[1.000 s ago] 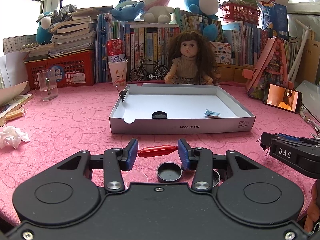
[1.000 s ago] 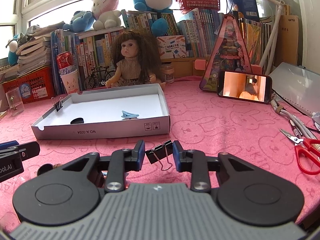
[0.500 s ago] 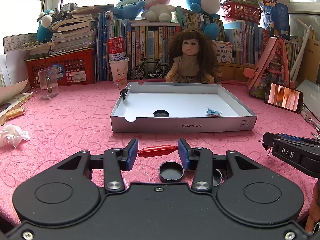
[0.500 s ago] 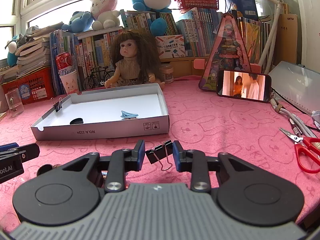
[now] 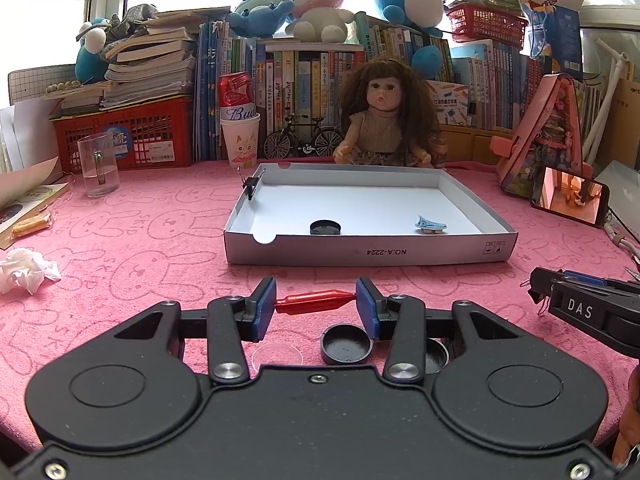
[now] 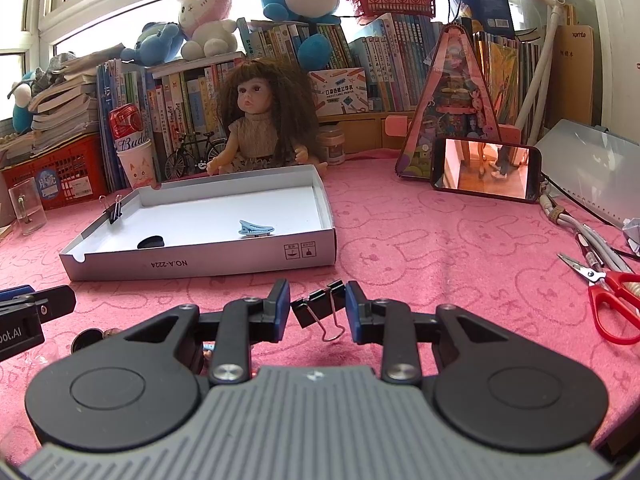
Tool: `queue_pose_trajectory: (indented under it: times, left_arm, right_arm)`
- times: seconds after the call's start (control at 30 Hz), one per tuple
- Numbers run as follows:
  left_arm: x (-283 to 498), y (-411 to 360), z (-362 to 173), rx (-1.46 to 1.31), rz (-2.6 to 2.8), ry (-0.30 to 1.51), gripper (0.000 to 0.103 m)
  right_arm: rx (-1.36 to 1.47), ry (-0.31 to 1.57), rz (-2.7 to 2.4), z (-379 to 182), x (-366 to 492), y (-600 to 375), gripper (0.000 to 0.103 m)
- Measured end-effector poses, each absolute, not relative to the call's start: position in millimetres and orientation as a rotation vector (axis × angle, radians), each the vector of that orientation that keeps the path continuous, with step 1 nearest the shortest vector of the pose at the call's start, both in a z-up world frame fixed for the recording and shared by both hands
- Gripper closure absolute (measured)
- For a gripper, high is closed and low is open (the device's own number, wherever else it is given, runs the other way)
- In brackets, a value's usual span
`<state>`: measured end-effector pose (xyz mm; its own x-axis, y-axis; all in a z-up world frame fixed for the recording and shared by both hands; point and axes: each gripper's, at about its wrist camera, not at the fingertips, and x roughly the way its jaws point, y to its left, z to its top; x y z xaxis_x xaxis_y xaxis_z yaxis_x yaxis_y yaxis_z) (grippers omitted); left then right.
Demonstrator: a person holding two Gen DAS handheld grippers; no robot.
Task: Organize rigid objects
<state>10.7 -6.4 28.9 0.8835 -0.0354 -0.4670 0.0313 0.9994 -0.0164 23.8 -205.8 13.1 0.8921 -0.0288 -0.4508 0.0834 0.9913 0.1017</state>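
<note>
Left gripper [image 5: 315, 305] clamps a red peg [image 5: 316, 302] endwise between its fingers, right gripper [image 6: 317, 309] clamps a binder clip [image 6: 318, 309]; ahead, tray [image 5: 360, 254] holds three items, caps [image 5: 346, 345] beneath the left fingers remain.

The tablecloth [image 5: 132, 240] is pink with a faint outlined rabbit pattern, and the box lid [image 5: 368, 254] on it is white inside with grey outer walls. A red clip [image 5: 316, 303] sits between blue pads [image 5: 265, 304], a black binder clip [image 6: 316, 308] has silver wire handles, the hair clip [image 6: 255, 229] is light blue, and the scissors [image 6: 612, 300] have red handles.
</note>
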Motion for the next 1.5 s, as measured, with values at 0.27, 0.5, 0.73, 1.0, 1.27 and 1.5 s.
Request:
queue_pose_trajectory:
  times: [0.27, 0.5, 0.73, 1.0, 1.27, 1.5]
  left_arm:
    - [17.2, -4.4, 33.5, -0.013, -0.033, 0.481, 0.062]
    - [35.3, -2.7, 45.7, -0.015, -0.042, 0.463, 0.062]
    - [64.6, -2.8, 55.4, -0.032, -0.052, 0.464, 0.062]
    - [104.3, 2.9, 65.1, -0.067, -0.071, 0.472, 0.062]
    - [147.8, 9.6, 62.1, -0.085, -0.075, 0.495, 0.062]
    - [180.6, 16.6, 47.4, -0.097, -0.055, 0.539, 0.062]
  right_arm:
    - [0.121, 0.461, -0.057, 14.6, 25.4, -206.1, 0.069]
    - [0.14, 0.452, -0.042, 23.2, 34.2, -207.4, 0.069]
    - [0.138, 0.438, -0.021, 32.8, 50.9, -207.3, 0.069]
    - [0.128, 0.418, -0.003, 42.5, 75.6, -206.3, 0.069]
    - [0.141, 0.429, 0.021, 42.0, 110.8, -201.9, 0.069]
    - [0.181, 0.489, 0.048, 32.4, 144.9, -201.3, 0.069]
